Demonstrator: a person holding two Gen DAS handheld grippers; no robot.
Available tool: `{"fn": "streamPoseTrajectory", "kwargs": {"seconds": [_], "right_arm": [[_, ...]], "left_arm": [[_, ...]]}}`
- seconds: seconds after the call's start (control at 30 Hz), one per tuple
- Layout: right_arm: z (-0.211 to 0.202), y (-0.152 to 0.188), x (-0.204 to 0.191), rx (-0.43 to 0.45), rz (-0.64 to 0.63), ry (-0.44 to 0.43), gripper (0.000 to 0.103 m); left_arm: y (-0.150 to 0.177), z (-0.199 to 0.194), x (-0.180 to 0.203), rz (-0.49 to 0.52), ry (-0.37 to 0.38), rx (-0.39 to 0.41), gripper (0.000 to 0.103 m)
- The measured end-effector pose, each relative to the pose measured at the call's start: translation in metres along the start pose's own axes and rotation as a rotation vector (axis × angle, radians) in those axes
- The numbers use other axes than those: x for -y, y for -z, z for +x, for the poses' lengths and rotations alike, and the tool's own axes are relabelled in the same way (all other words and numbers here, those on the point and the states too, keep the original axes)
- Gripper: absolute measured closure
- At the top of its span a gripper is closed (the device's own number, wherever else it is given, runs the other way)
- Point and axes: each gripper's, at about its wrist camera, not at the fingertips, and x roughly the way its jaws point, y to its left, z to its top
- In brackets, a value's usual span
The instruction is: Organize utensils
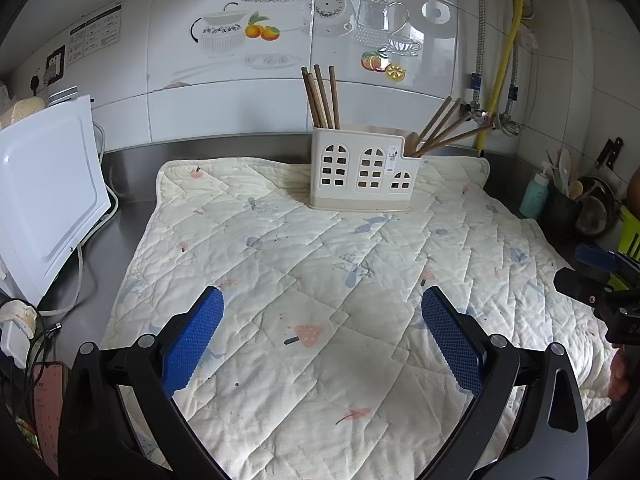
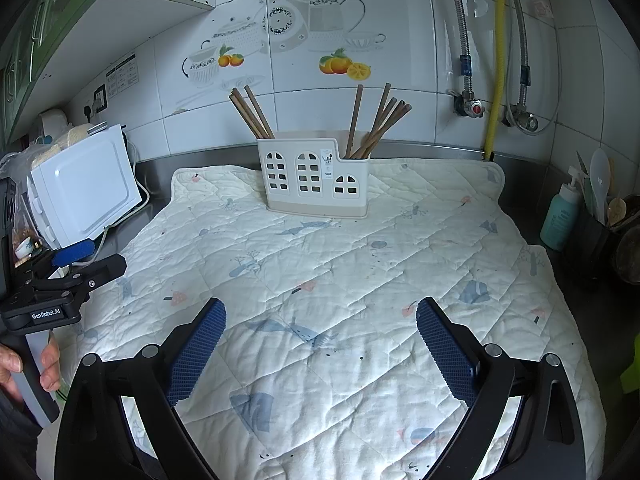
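Observation:
A cream utensil holder [image 1: 362, 170] shaped like a house stands at the far side of a quilted mat [image 1: 320, 280]. Several wooden chopsticks [image 1: 322, 98] stand in its left compartment and several more [image 1: 444, 128] lean out of its right compartment. The holder also shows in the right wrist view [image 2: 316, 178] with both chopstick groups [image 2: 252, 114] [image 2: 376, 122]. My left gripper [image 1: 322, 340] is open and empty, low over the near mat. My right gripper [image 2: 320, 344] is open and empty, also over the near mat. Each gripper shows at the edge of the other's view [image 1: 592, 280] [image 2: 76, 268].
A white appliance [image 1: 48, 200] with cables stands at the left. A teal bottle [image 1: 534, 196] and a dark pot of kitchen tools [image 1: 568, 200] stand at the right. Pipes and a yellow hose [image 1: 506, 60] run down the tiled wall. The steel counter [image 1: 132, 184] surrounds the mat.

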Motion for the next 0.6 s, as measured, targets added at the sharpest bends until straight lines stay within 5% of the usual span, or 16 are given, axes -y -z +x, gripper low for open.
{"fn": "streamPoseTrajectory", "kwargs": {"seconds": [0.6], "right_arm": [[0.0019,0.0027,0.0017,-0.004,0.000,-0.001,0.010]], "left_arm": [[-0.0004,0.0047,0.0057,0.010,0.008,-0.007,0.005]]}}
